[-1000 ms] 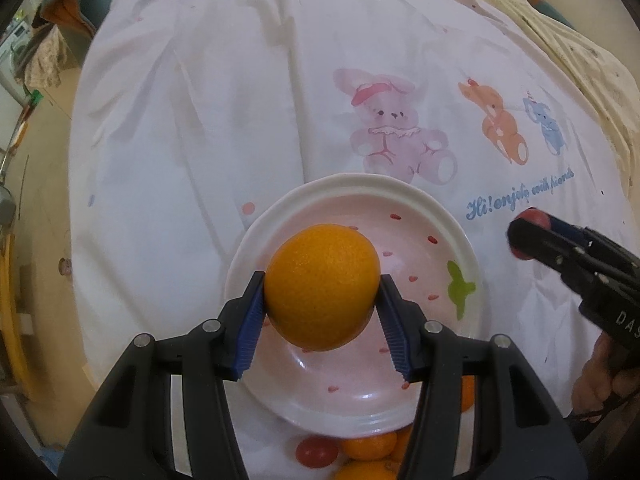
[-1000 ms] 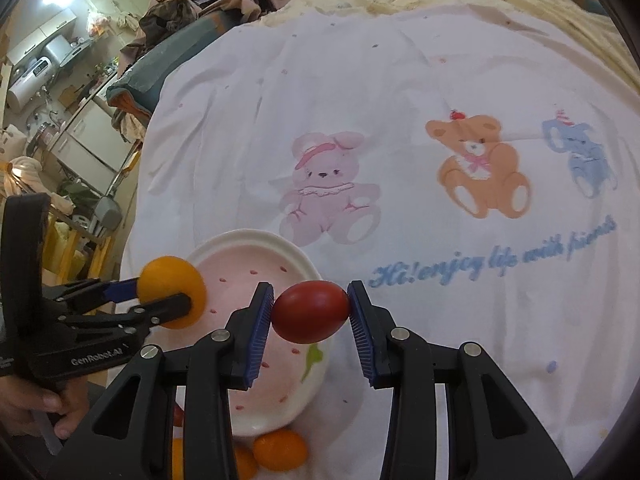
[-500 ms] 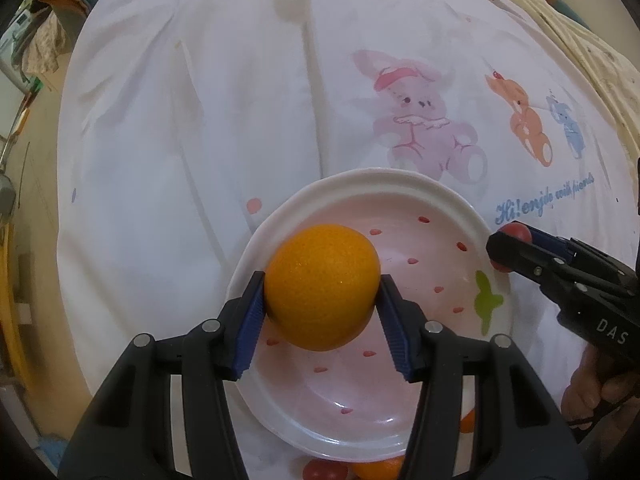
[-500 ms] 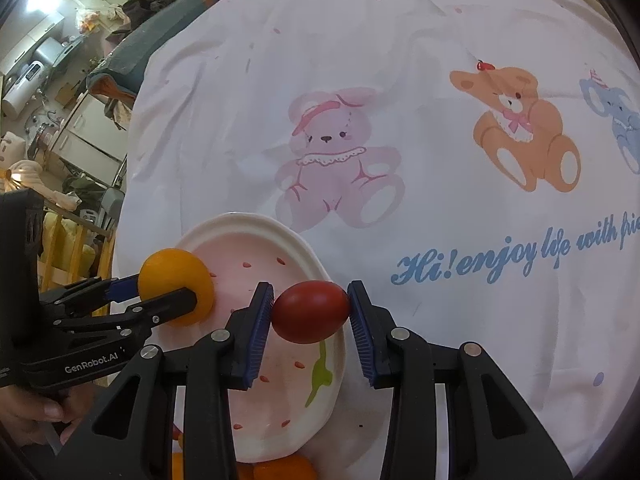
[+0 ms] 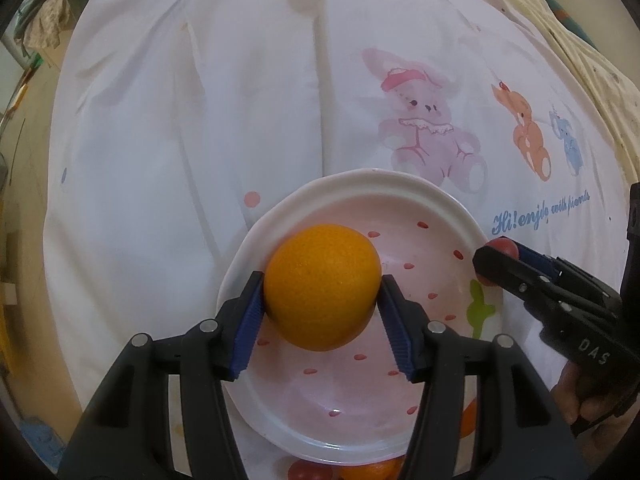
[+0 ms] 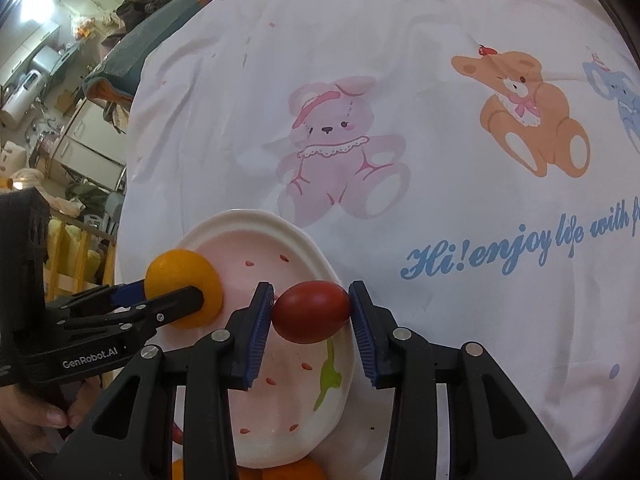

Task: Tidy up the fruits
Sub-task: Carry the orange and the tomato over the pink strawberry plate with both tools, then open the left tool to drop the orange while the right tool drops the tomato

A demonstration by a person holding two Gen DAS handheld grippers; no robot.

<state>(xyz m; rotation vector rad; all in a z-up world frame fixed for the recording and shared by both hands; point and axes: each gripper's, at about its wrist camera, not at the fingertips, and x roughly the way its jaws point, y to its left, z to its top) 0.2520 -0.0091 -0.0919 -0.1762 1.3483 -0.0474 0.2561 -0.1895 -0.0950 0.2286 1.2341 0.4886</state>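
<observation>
Both tools have advanced over the plate [image 5: 400, 184] — left tool [image 5: 322, 308] clamping orange [image 5: 322, 286], right tool [image 6: 312, 314] tomato [image 6: 312, 312].

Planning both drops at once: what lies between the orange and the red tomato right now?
In the right wrist view, only the bare pink floor of the plate lies between the orange and the red tomato.

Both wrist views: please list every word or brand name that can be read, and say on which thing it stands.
"GenRobot.AI": on the body of the left gripper, seen in the right wrist view.
"DAS": on the body of the right gripper, seen in the left wrist view; any further letters are cut off.
"Hi! enjoy life with fr...": blue script on the white cartoon bedsheet, cut off; the left wrist view shows it ending "with friends".
</observation>
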